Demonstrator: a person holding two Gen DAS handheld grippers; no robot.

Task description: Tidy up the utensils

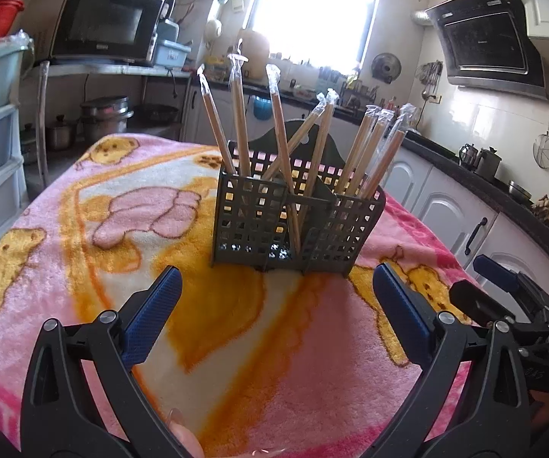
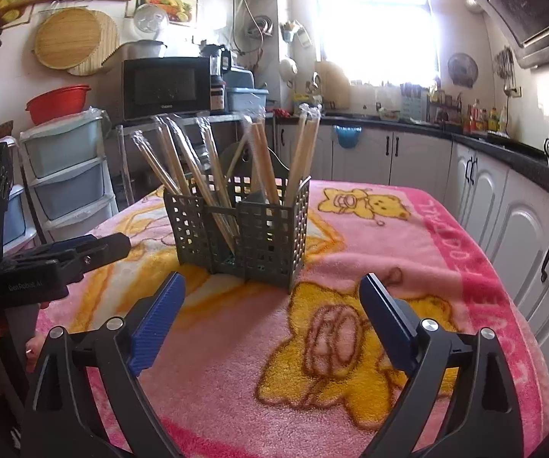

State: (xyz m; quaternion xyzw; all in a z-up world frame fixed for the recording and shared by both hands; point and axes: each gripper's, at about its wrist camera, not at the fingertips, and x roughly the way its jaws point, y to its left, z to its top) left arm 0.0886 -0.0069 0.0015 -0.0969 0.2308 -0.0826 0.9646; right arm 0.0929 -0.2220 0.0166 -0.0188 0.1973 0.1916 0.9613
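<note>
A dark green lattice utensil caddy [image 1: 297,221] stands upright near the middle of the desk [image 1: 83,198], which is covered by a pink and yellow cartoon-bear blanket [image 2: 408,236]. Plastic-wrapped wooden chopsticks [image 1: 280,133] stand in its compartments, leaning outward in several directions; a group at the caddy's right side, in the left wrist view, tilts to the right.

The left tongs [image 1: 278,297] are held low over the near part of the blanket, pointing at the caddy's front wall. Their blue-padded fingers [image 1: 152,316] are spread wide with nothing between them, and the tips stop short of the caddy. A fingertip of the holding hand shows at the bottom edge of that view.

The right tongs [image 2: 272,301] sit just beside the left ones, at much the same height, also aimed at the caddy [image 2: 243,225] and also spread wide and empty, over a yellow bear on the blanket. In the left wrist view the right tongs [image 1: 503,290] appear at the lower right edge; in the right wrist view the left tongs [image 2: 68,252] reach in from the left edge.

Behind the desk are a microwave [image 2: 165,86], stacked plastic drawers [image 2: 68,168] and white cabinets [image 2: 408,160] under a bright window [image 2: 373,19].
</note>
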